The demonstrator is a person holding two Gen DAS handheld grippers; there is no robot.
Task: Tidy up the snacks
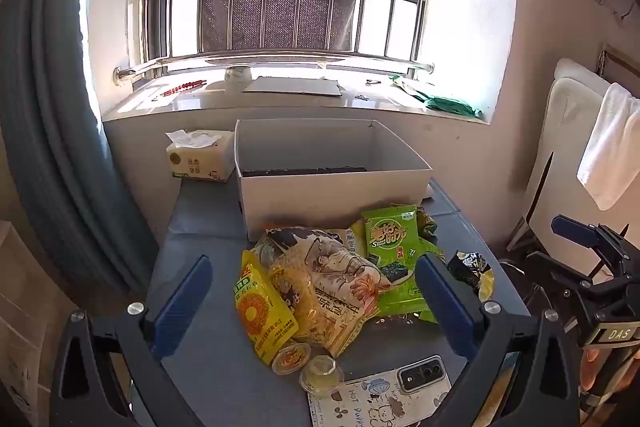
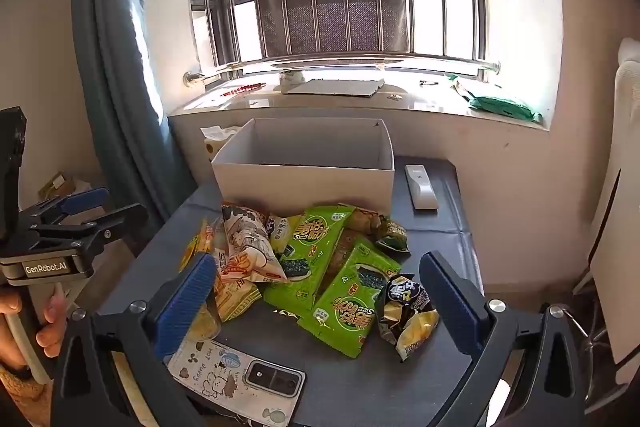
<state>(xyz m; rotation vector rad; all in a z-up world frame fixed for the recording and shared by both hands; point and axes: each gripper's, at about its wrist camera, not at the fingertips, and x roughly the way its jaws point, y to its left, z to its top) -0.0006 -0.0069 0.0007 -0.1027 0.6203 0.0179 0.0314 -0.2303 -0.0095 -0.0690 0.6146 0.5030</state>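
A pile of snack packets lies on the blue-grey table (image 1: 200, 223) in front of an open white box (image 1: 332, 187), also in the right wrist view (image 2: 304, 181). The pile has a yellow packet (image 1: 262, 311), a large noodle bag (image 1: 332, 287), green seaweed packets (image 1: 390, 235) (image 2: 348, 311), a small dark chip bag (image 2: 406, 313) and two small jelly cups (image 1: 322, 375). My left gripper (image 1: 316, 307) is open and empty, its fingers either side of the pile. My right gripper (image 2: 320, 303) is open and empty above the pile.
A phone in a cartoon case (image 2: 240, 379) lies at the table's near edge. A tissue pack (image 1: 200, 157) stands left of the box, a white remote (image 2: 420, 187) right of it. A windowsill (image 1: 300, 103) and barred window are behind; a blue curtain (image 1: 52, 107) hangs left.
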